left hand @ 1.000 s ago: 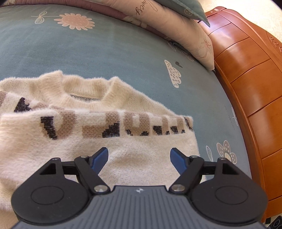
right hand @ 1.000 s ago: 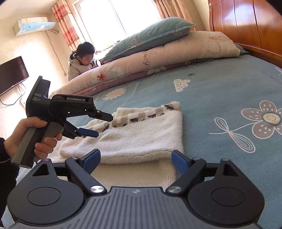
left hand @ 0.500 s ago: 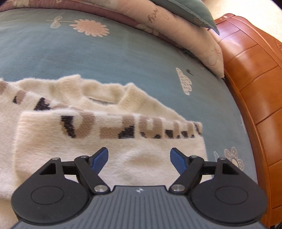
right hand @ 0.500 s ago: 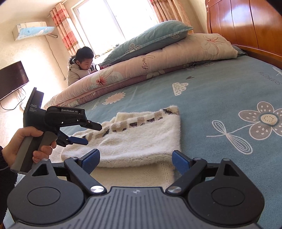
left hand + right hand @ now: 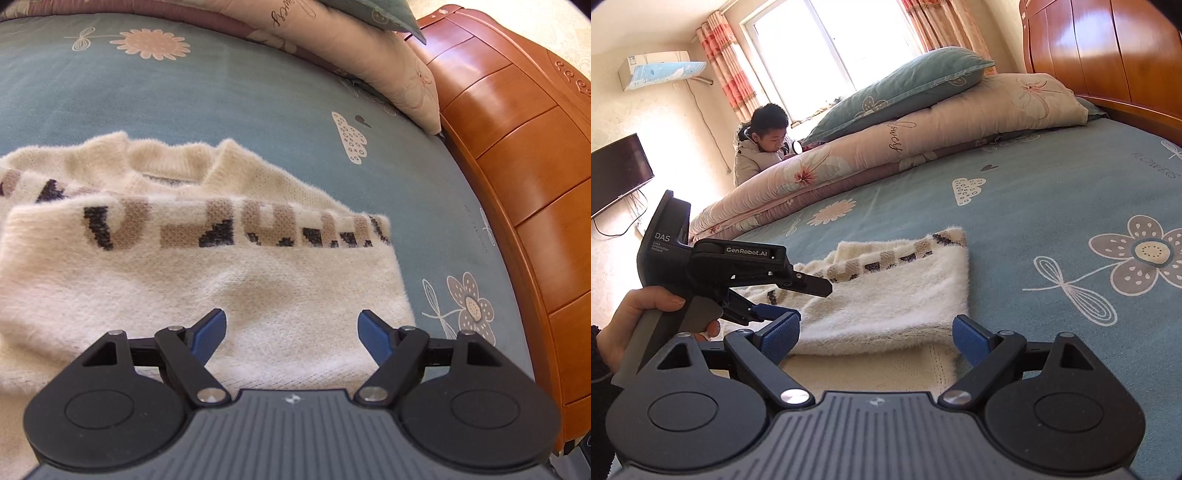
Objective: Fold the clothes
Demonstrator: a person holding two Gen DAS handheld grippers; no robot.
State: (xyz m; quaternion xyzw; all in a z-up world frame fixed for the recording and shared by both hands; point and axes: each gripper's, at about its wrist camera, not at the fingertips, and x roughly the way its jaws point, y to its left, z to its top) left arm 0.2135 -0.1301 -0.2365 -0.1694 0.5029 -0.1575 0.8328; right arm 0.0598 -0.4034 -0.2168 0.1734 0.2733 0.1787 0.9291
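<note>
A cream fuzzy sweater (image 5: 192, 288) with brown and black lettering lies folded on the blue bed sheet (image 5: 221, 96), its collar toward the pillows. My left gripper (image 5: 291, 332) hovers open just over its near part, blue pads apart, holding nothing. In the right wrist view the same sweater (image 5: 894, 295) lies ahead, its lower layer sticking out toward me. My right gripper (image 5: 875, 338) is open above that near edge. The left gripper (image 5: 798, 299), held by a hand (image 5: 635, 325), also shows there, over the sweater's left side.
A rolled floral quilt (image 5: 923, 140) and a teal pillow (image 5: 905, 88) lie along the far side of the bed. The wooden headboard (image 5: 517, 177) bounds one side. A person (image 5: 761, 147) sits behind the quilt near the window. A television (image 5: 617, 173) hangs on the left wall.
The left gripper has moved in toward the sweater's left side and the right gripper, staying open. The right gripper has held nearly still, open. The sweater has not moved.
</note>
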